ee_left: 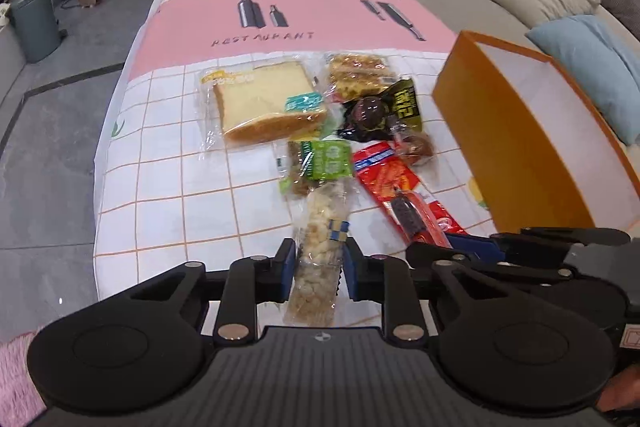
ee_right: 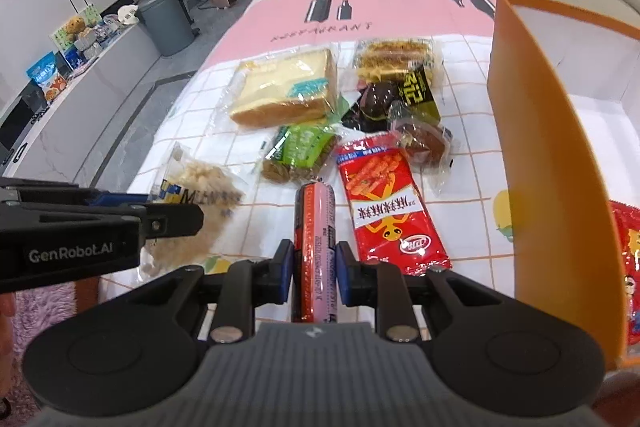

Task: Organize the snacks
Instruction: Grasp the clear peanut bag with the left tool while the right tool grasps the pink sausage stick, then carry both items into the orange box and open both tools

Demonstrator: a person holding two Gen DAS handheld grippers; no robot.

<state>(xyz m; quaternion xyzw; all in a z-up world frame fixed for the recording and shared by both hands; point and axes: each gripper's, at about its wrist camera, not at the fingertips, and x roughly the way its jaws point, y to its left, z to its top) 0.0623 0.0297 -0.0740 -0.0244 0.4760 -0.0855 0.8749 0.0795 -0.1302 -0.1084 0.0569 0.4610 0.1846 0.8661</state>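
Left fingers [ee_left: 286, 263] round nut bar [ee_left: 320, 251], right fingers [ee_right: 285, 267] round sausage [ee_right: 315, 255].

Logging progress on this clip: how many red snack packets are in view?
2. One red strip-snack packet lies on the table beside the orange box; another red packet is inside the box, partly hidden by its wall. More may be hidden.
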